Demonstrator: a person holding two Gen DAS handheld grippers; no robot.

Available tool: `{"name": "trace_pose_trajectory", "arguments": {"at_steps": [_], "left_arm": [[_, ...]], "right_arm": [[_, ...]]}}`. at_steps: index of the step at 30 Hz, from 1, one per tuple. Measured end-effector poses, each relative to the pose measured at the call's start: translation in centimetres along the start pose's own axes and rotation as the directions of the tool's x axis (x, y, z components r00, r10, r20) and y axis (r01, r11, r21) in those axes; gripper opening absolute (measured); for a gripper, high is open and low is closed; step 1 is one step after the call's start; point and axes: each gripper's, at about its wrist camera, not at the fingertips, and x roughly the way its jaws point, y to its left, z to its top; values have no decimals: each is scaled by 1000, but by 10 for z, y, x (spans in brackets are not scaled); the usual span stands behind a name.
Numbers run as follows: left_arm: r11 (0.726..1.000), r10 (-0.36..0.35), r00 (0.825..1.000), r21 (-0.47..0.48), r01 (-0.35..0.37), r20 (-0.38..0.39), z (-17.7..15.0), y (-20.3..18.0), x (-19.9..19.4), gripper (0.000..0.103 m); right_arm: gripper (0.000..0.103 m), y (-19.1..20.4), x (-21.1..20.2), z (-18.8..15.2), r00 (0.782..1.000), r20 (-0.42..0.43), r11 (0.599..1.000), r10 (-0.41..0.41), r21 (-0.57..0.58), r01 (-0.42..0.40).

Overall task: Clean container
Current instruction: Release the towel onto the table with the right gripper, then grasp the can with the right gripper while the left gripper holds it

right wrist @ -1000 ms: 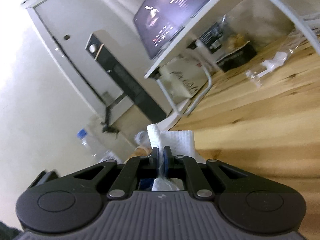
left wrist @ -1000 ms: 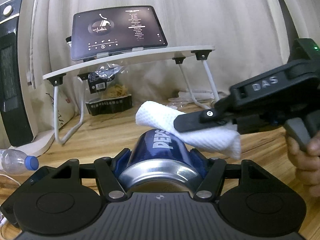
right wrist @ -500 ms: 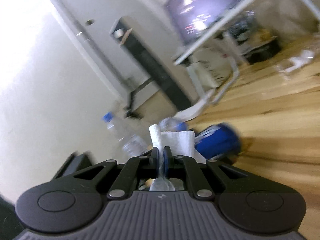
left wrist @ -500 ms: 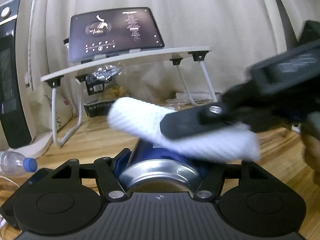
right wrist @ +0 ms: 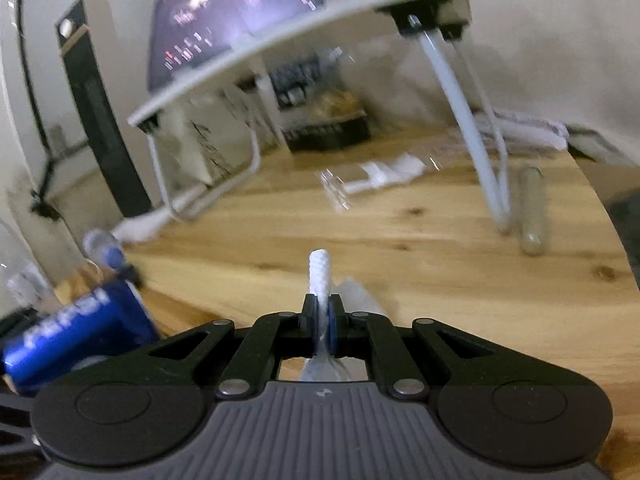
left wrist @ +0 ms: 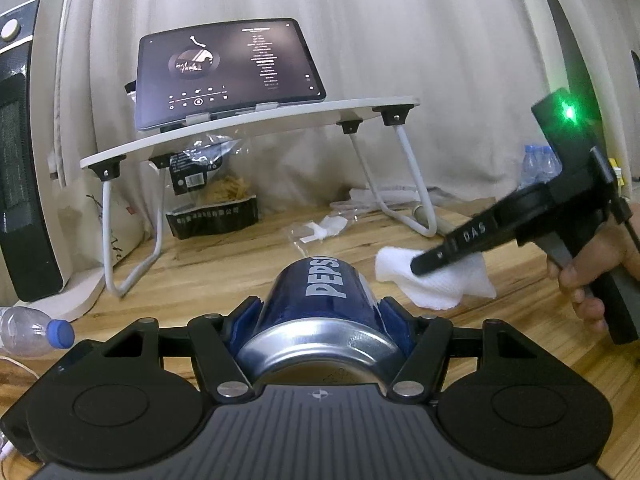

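Left hand-held gripper (left wrist: 320, 312): clamped on the blue can (left wrist: 324, 300), lying lengthwise between its fingers.
Right hand-held gripper (right wrist: 320, 312): pinched tight on a white cloth (right wrist: 319, 276).
Cloth position: just right of can, over the wooden tabletop (left wrist: 224, 264).

Blue Pepsi can (left wrist: 324, 304) lying sideways, folded white cloth (left wrist: 436, 280) just beside

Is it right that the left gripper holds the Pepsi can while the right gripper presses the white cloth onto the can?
Not quite. In the left wrist view the left gripper holds the can, but the right gripper holds the cloth off to the can's right, down by the table, not on the can.
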Motion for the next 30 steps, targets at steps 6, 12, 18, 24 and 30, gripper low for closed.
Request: {"name": "trace_pose_trajectory", "arguments": {"at_steps": [6,12,18,24,30], "left_arm": [[1000,-3,1000,-4,3,-2,-1,0,0,67],[1000,-15,1000,-25,14,-10,-1,4,0,67],[994,45,996,97,-52,74,-2,-9,-11,67],[987,17,994,156,-34,111,-3,-15,-19,67],[986,6,989,162,-31,150,1,-18,-29,67]], "right_arm": [[39,-7,-6,-6,999,25,999,-31,17,31],[62,-12,-26,3,989,91,959,115,249,-134],[74,18,-17,-4,924,49,828,380,427,-364],[79,16,10,-31,861,75,619,502,665,-419],[71,23,13,-37,826,137,560,546,674,-482]]}}
